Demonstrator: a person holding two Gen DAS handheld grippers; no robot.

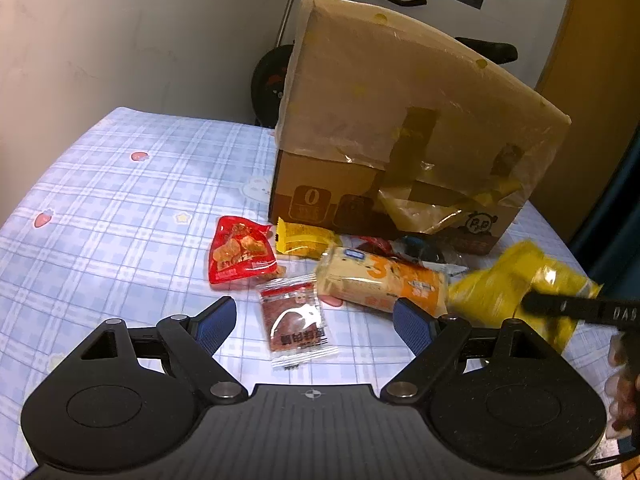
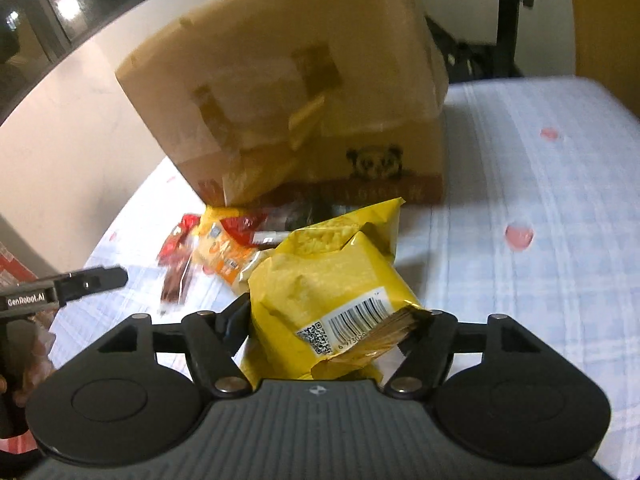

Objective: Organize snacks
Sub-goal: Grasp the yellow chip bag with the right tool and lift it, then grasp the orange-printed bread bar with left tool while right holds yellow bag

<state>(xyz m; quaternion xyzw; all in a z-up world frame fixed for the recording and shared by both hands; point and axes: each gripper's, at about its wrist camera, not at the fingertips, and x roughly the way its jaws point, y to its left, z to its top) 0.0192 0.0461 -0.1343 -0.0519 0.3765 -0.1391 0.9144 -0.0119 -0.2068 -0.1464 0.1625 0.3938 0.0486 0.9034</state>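
Observation:
My right gripper (image 2: 332, 324) is shut on a yellow snack bag (image 2: 324, 292) with a barcode and holds it just in front of the cardboard box (image 2: 304, 92). The same bag (image 1: 516, 280) shows in the left wrist view, at the right. My left gripper (image 1: 314, 314) is open and empty, low over a clear packet of dark red snack (image 1: 294, 320). Beyond it lie a red packet (image 1: 240, 254), a small yellow packet (image 1: 300, 240) and an orange-and-white cake pack (image 1: 380, 280).
The cardboard box (image 1: 400, 128), with its flap up and loose tape, stands on the blue checked tablecloth (image 1: 120, 184). More wrappers (image 1: 404, 246) lie against the box's base. A white wall is behind on the left. The table's edge is at the right.

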